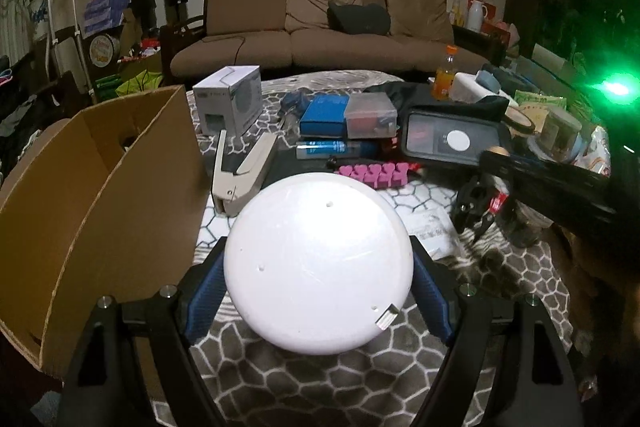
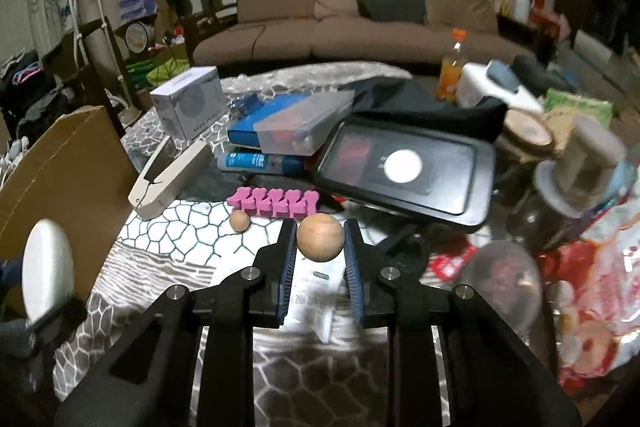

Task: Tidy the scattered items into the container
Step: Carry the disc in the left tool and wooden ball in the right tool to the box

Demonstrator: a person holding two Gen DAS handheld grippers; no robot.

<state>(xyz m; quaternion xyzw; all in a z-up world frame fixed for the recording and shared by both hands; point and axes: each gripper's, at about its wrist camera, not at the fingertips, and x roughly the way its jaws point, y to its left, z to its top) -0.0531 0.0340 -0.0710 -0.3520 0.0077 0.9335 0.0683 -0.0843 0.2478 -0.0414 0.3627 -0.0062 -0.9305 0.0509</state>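
Note:
My left gripper [image 1: 318, 291] is shut on a white round disc-shaped device [image 1: 318, 263] and holds it above the patterned cloth, just right of the open cardboard box [image 1: 100, 195]. The disc also shows at the left edge of the right wrist view [image 2: 48, 267], next to the box [image 2: 64, 167]. My right gripper [image 2: 320, 239] is shut on a large wooden ball [image 2: 320, 237] above the table. A small wooden ball [image 2: 239, 221] lies on the cloth in front of a pink foam toe separator [image 2: 276, 201].
A beige hole punch [image 1: 240, 175], a white product box [image 1: 230, 99], blue boxes [image 1: 324, 115], a blue tube [image 1: 336, 149] and a black case [image 1: 456, 139] lie further back. A black clamp [image 1: 472, 203], jars and packets crowd the right side. A sofa stands behind.

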